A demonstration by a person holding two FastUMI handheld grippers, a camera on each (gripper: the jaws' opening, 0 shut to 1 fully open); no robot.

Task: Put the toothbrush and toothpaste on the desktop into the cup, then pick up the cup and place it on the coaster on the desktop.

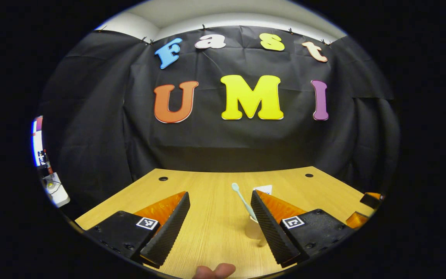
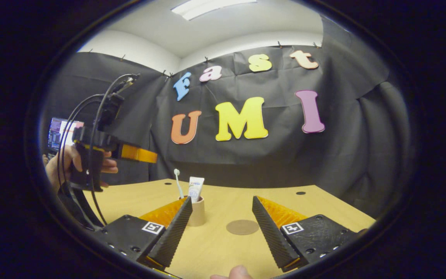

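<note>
A tan cup [image 2: 198, 212] stands upright on the wooden desk [image 2: 223, 248], with a white toothbrush [image 2: 177, 181] and a white toothpaste tube [image 2: 196, 188] sticking out of it. A round brown coaster [image 2: 242, 227] lies just right of the cup, bare. My right gripper [image 2: 222, 199] is open and empty, a short way in front of cup and coaster. My left gripper [image 1: 220, 197] is also open and empty. In the left gripper view the cup [image 1: 253, 229] sits beside its right finger, partly hidden, with the toothbrush [image 1: 241, 197] and the toothpaste tube's top [image 1: 263, 189] above it.
A hand [image 2: 62, 166] holds the left gripper [image 2: 138, 154] above the desk's left side, cables looping from it. The desk's far edge meets the black cloth wall, with two small holes [image 1: 163, 178] near it. A lit screen [image 2: 58, 133] stands beyond the left edge.
</note>
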